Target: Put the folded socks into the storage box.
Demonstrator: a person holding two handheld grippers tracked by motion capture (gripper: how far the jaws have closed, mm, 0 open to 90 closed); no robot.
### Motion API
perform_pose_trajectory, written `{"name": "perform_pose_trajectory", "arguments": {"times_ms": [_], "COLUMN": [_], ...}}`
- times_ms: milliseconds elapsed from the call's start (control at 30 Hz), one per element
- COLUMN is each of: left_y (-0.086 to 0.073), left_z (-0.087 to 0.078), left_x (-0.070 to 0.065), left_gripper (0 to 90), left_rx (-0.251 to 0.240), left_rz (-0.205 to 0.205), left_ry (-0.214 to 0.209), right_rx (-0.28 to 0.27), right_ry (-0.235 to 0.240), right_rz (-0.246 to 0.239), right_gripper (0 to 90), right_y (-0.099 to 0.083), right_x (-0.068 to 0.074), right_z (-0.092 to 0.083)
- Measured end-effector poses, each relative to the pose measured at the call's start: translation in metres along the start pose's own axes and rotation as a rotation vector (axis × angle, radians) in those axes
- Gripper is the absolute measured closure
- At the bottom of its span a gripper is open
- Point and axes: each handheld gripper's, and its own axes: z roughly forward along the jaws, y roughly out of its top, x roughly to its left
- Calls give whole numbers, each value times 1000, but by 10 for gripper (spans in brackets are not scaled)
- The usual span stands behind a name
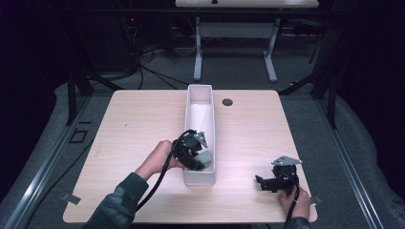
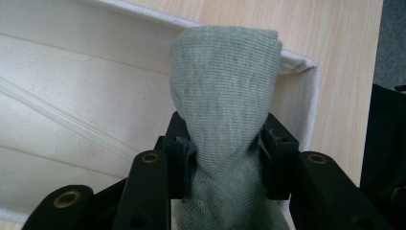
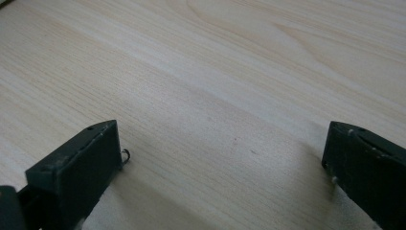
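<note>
My left gripper [image 1: 203, 160] pinches the grey sock [image 2: 225, 91] over the near end of the long white fabric bin [image 1: 199, 98] (right gripper [image 3: 220, 158] gapes, idle).

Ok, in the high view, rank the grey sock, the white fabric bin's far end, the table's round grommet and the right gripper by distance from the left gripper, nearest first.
1. Grey sock: pinched in the left gripper, over the bin's near end.
2. Right gripper: off to the right, near the table's front edge.
3. White fabric bin's far end and the round grommet just right of it: too close to call.
</note>
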Motion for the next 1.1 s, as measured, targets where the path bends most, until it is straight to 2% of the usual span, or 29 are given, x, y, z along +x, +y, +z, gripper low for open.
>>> {"name": "perform_pose_trajectory", "arguments": {"times_ms": [200,500,1100], "left_y": [1,1,1], "left_z": [3,8,10], "left_x": [1,3,6], "left_gripper": [614,567,507], "left_rx": [7,42,50], "left_rz": [-2,-13,-32], "left_ry": [-2,-9,-25], "right_rx": [0,0,0], "right_ry": [0,0,0], "right_rz": [0,0,0], "right_gripper": [0,0,0], "right_y": [0,0,0], "right_x": [0,0,0], "right_z": [0,0,0]}}
